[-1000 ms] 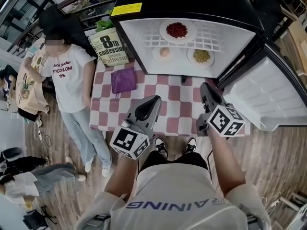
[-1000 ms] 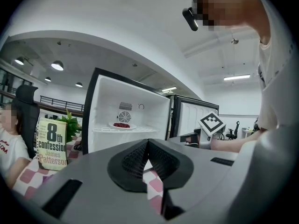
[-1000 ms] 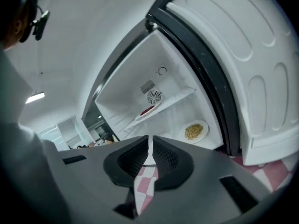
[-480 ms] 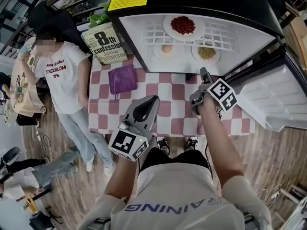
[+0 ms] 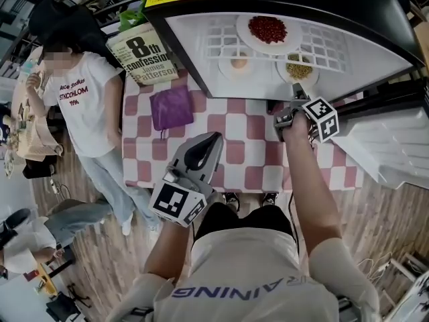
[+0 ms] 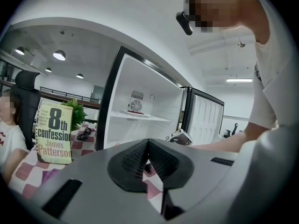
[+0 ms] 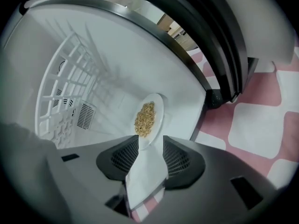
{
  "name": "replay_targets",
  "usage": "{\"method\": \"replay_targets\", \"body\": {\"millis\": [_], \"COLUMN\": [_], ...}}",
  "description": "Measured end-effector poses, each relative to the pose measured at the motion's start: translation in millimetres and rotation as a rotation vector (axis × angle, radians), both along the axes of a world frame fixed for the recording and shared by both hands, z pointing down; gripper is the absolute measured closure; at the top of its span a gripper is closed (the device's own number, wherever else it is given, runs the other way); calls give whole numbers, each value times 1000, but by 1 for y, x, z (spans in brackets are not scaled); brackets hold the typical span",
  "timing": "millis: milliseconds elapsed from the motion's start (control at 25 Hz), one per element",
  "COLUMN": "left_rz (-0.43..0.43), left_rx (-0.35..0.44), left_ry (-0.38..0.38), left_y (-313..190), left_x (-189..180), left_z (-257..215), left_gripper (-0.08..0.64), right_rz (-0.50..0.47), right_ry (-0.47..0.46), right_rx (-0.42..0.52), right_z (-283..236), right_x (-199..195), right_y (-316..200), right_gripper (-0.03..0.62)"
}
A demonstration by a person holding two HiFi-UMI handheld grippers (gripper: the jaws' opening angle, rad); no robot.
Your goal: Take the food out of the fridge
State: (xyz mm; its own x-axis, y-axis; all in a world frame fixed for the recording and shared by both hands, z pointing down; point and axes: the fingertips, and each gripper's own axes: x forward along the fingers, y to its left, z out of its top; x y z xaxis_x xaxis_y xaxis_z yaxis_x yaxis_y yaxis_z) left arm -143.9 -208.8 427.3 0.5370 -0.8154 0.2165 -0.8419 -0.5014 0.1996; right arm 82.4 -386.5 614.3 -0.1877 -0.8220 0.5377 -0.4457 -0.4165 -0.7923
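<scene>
The open fridge (image 5: 201, 52) stands on a checkered table (image 5: 255, 159). A plate of red food (image 5: 267, 29) sits on its wire shelf. On the fridge floor below are a plate with a small peach-coloured item (image 5: 238, 64) and a plate of yellow grains (image 5: 299, 69). My right gripper (image 5: 295, 94) reaches into the fridge, jaws opening, with the near rim of the grain plate (image 7: 145, 118) just between the tips of my right gripper (image 7: 150, 146); the pads do not press on it. My left gripper (image 5: 214, 139) hangs over the table's front, shut and empty, aimed at the fridge (image 6: 140, 101).
The fridge door (image 5: 389, 146) swings open at the right. A book (image 5: 144, 56) stands left of the fridge, with a purple pouch (image 5: 171, 108) lying in front of it. A person (image 5: 80, 106) stands at the table's left edge.
My right gripper has gone forward and down from over the table into the fridge mouth, rolling as it went. The left gripper sank slightly.
</scene>
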Motion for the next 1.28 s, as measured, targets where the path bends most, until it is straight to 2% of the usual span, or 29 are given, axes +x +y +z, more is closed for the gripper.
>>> {"method": "replay_targets", "body": {"millis": [400,560,1040,1120,1200,1280], "left_rz": [-9,-6,-10,-10,-8,-5], "left_rx": [-22,-27,-41,-42,-44,-45], "left_ry": [-3,-1,-7,-8,-10,-14], "left_y": [1,2,10,11,12,13], "left_x": [-3,0,-4,-4,-4,-4], "left_z": [4,4,10,10,11,11], "left_gripper": [551,552,551,551,551,551], "right_rz": [58,92,142,159,180,198], "right_ry": [-56,-132,-216,-203,-205,-236], "right_rx": [-1,-3,63,51,38,58], "right_z": [0,2,1,4,9,10], "right_x": [5,6,4,6,8,9], "right_y": [-23,-26,-37,-36,-33,-32], "right_gripper": [439,437,440,465,549,555]}}
